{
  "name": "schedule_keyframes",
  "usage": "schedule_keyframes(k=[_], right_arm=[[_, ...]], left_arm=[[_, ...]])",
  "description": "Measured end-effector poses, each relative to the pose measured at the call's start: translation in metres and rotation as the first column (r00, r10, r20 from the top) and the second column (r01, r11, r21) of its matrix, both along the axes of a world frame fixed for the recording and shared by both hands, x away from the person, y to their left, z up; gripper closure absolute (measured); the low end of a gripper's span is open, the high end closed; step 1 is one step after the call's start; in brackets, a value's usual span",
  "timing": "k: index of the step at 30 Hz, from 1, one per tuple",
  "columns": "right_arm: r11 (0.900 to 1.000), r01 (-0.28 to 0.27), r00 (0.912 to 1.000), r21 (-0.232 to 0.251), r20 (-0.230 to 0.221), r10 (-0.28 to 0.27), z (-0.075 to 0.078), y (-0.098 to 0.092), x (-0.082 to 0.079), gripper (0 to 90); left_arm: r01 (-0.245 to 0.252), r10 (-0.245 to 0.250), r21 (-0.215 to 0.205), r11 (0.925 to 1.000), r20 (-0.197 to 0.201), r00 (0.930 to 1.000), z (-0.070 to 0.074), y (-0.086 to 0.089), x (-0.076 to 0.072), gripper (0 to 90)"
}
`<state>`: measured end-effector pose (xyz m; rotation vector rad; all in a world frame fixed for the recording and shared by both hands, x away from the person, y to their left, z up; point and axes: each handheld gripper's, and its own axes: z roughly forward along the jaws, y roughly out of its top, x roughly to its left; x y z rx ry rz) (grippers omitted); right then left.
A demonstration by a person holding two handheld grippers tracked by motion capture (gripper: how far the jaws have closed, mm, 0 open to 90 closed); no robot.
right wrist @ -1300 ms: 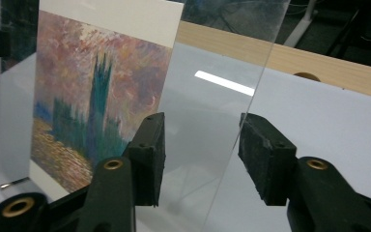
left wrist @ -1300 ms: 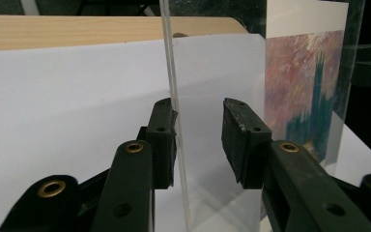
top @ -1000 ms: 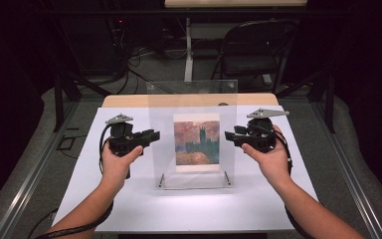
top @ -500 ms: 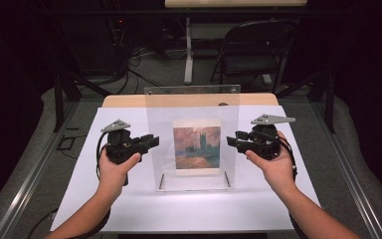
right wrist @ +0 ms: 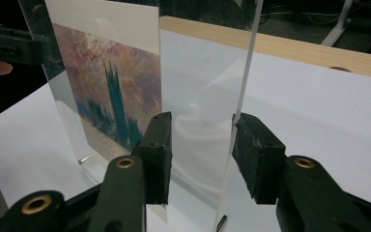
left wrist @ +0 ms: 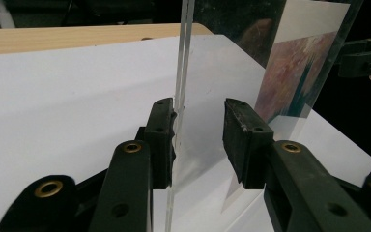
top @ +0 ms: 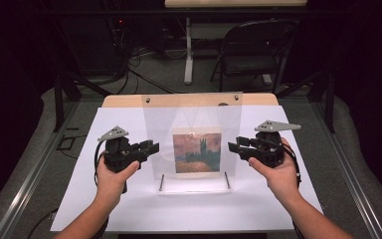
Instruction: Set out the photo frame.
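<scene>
I see the clear frame (top: 194,144) standing upright at the middle of my worktop (top: 129,209), with the picture (top: 197,152) inside it. My left gripper (top: 149,148) sits at its left edge, my right gripper (top: 235,147) at its right edge. A chair (top: 251,50) stands beyond the worktop's far side.

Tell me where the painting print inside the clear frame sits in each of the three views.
High view: painting print, centre, between the grippers.
Left gripper view: upper right, beyond the jaws.
Right gripper view: upper left, left of the jaws.
Shared landmark: wooden table edge.
</scene>
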<state>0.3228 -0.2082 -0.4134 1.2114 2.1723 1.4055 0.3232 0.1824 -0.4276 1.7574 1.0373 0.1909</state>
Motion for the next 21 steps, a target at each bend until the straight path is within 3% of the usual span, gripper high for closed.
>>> schedule_keyframes(k=[12,21], right_arm=[[1.0,-0.012,0.9998,0.004,0.018,0.012,-0.003,-0.001,-0.016,58.7],[1.0,-0.019,0.9984,-0.002,0.053,0.02,-0.005,-0.001,-0.023,58.5]], left_arm=[[0.032,-0.032,0.0,0.9995,0.027,0.9991,-0.003,0.0,-0.013,61.3],[0.017,-0.019,0.02,0.9996,0.06,0.998,-0.004,-0.003,-0.019,60.4]])
